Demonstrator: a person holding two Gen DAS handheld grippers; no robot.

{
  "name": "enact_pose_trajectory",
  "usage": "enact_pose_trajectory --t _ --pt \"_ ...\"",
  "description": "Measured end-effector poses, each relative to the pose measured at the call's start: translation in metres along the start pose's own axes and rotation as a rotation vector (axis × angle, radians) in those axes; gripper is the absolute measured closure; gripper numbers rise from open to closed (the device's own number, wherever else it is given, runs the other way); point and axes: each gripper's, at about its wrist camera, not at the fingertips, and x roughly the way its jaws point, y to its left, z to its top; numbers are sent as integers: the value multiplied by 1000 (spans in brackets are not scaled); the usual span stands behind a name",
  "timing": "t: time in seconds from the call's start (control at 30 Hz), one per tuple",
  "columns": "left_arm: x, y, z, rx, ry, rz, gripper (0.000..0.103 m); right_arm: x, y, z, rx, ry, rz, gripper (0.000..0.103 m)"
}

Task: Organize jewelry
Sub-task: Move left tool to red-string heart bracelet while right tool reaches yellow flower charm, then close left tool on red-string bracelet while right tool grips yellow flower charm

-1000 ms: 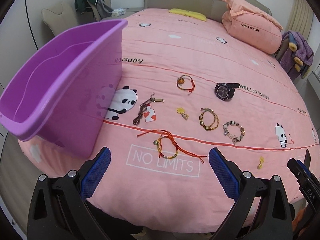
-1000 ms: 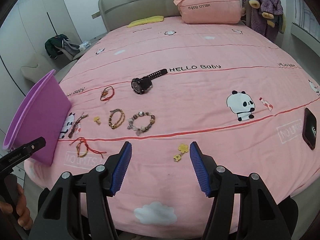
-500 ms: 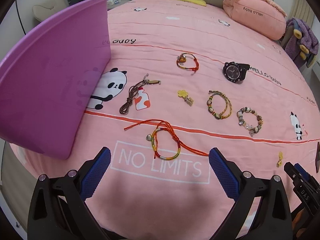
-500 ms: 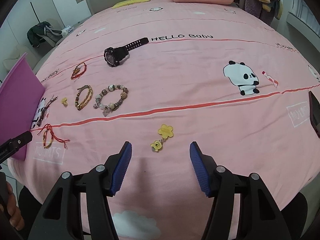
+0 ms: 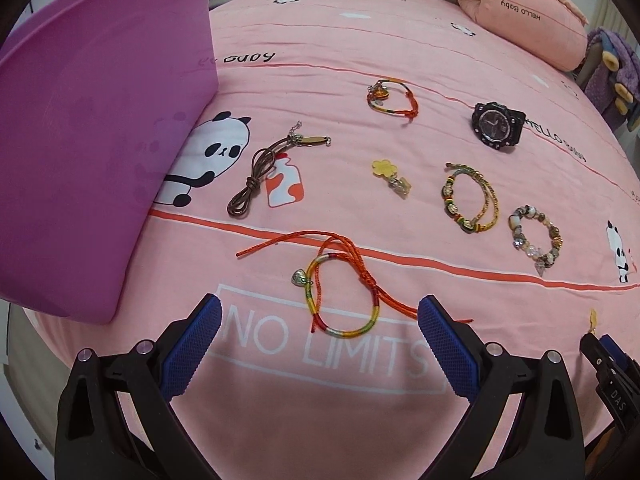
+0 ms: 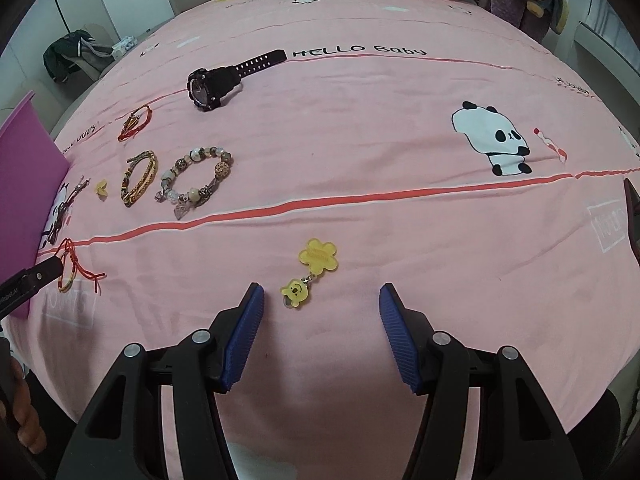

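Jewelry lies spread on a pink bedspread (image 5: 320,52). My left gripper (image 5: 320,332) is open and empty, just short of a red and yellow cord bracelet (image 5: 344,292) with a heart charm. My right gripper (image 6: 320,320) is open and empty, just short of a yellow flower and bear charm (image 6: 310,270). Farther off lie a brown cord necklace (image 5: 264,176), a second yellow charm (image 5: 390,174), a red bracelet (image 5: 394,98), a green and gold braided bracelet (image 5: 472,200), a beaded bracelet (image 6: 196,182) and a black watch (image 6: 212,86). A purple bin (image 5: 92,140) stands at the left.
A pink pillow (image 5: 520,28) and a purple plush toy (image 5: 612,76) sit at the far side of the bed. A dark phone (image 6: 632,216) lies at the right edge. A chair with clothes (image 6: 76,56) stands beyond the bed's left side.
Both grippers have moved forward and lower toward the bedspread. The cord bracelet now lies close before the left gripper, and the flower and bear charm close before the right one. Nothing was picked up.
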Motion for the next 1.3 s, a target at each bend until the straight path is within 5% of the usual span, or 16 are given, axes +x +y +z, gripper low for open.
enact_pose_trajectory --t 0.83,1.0,1.17,1.3 --pt "32 -7 0 3 14 51 8 9 5 -1 -32 -11 -41 49" --pt "28 -15 -4 27 6 35 27 7 9 -6 -46 -10 -37 66" --pt "25 -32 -4 89 0 26 60 7 12 -7 -51 -2 -16 90" --pt "23 -38 -4 108 5 7 83 1 5 -5 -10 -1 30 90"
